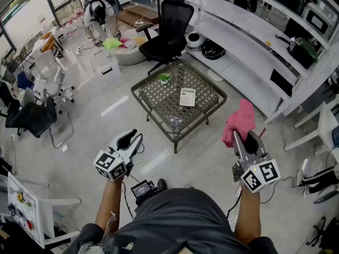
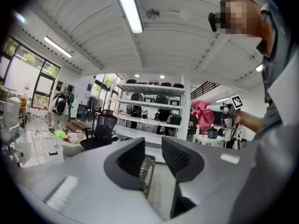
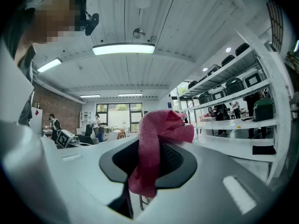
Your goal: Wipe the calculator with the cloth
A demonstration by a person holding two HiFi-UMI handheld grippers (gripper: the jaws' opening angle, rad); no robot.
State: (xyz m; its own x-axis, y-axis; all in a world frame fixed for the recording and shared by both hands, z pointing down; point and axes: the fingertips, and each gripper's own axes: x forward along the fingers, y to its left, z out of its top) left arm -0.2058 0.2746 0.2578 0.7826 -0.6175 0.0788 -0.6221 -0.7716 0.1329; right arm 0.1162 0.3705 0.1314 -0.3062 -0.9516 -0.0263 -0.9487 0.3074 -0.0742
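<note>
**A:** How far along is the wiping?

**B:** It hasn't started, as far as I can judge. The right gripper [image 1: 248,137] has its jaws closed on the pink cloth [image 1: 239,121]. The cloth is pinched between the ribbed pads, with one bunch standing up past the jaw tips and a tail hanging below them. So the cloth is picked up, but nothing has been wiped.

**A:** And the calculator?

**B:** The white calculator [image 1: 187,97] lies flat on the woven-top low table [image 1: 151,97]. It is ahead of both grippers and below them, roughly between the lines they point along. It is well apart from the cloth and nothing is touching it.

**A:** What is the left gripper doing?

**B:** The left gripper [image 1: 130,138] holds nothing. Its jaws stand a little apart, leaving a narrow gap, and only the edge of the table shows through that gap. It hangs in the air on the near side of the table, apart from the table's edge.

**A:** Is anything else on the table?

**B:** A small green plant [image 1: 164,78] stands beyond the calculator and a little to its left. It is further from the grippers than the calculator is.

**A:** So what's left to do?

**B:** Nearly all of it, I think. The cloth has to come forward and down onto the calculator and then be drawn across its face. The left gripper may have to steady the calculator, since it looks light enough to slide.
</note>
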